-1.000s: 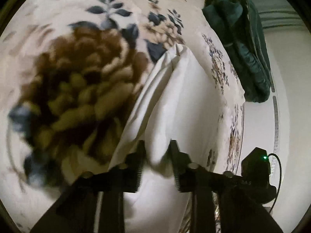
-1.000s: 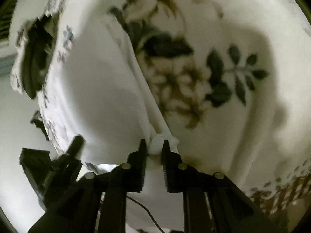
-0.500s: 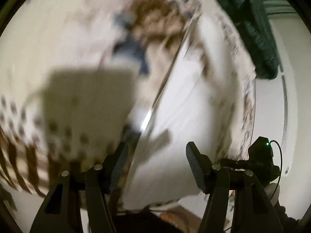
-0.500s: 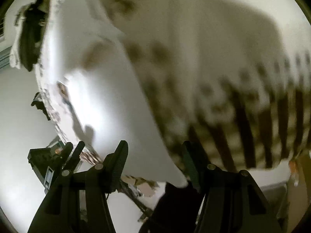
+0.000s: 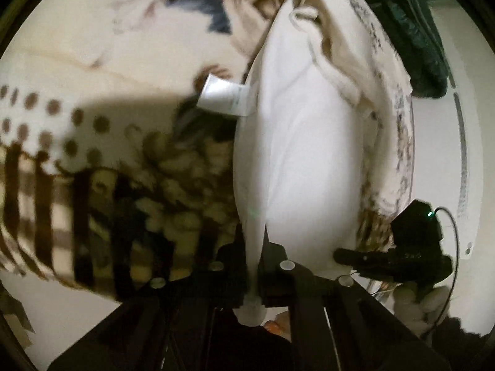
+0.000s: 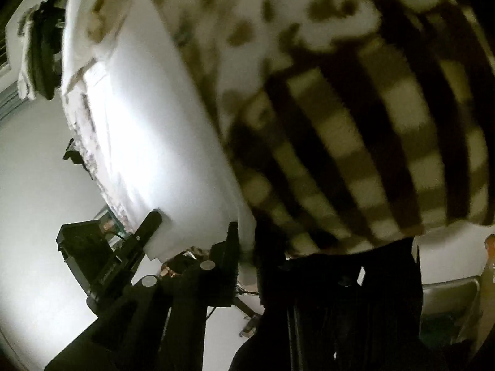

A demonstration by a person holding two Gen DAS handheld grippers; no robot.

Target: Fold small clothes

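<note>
- Left gripper (image 5: 255,266) fingers clamped on the white garment's (image 5: 297,160) near edge; tag (image 5: 224,99) sticking out leftward
- Right gripper (image 6: 246,247) fingers pinching its near edge; blanket (image 6: 355,123) alongside

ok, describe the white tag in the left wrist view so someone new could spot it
Start at the floral blanket filling the left side, then find the long white garment running up from the left gripper. The tag sticks out from the garment's left edge, partway up: a small flat white rectangle, plain against the brown print.

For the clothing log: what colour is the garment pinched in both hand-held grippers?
Plain white garment, with a pale side tag; clearest in the left wrist view.
</note>
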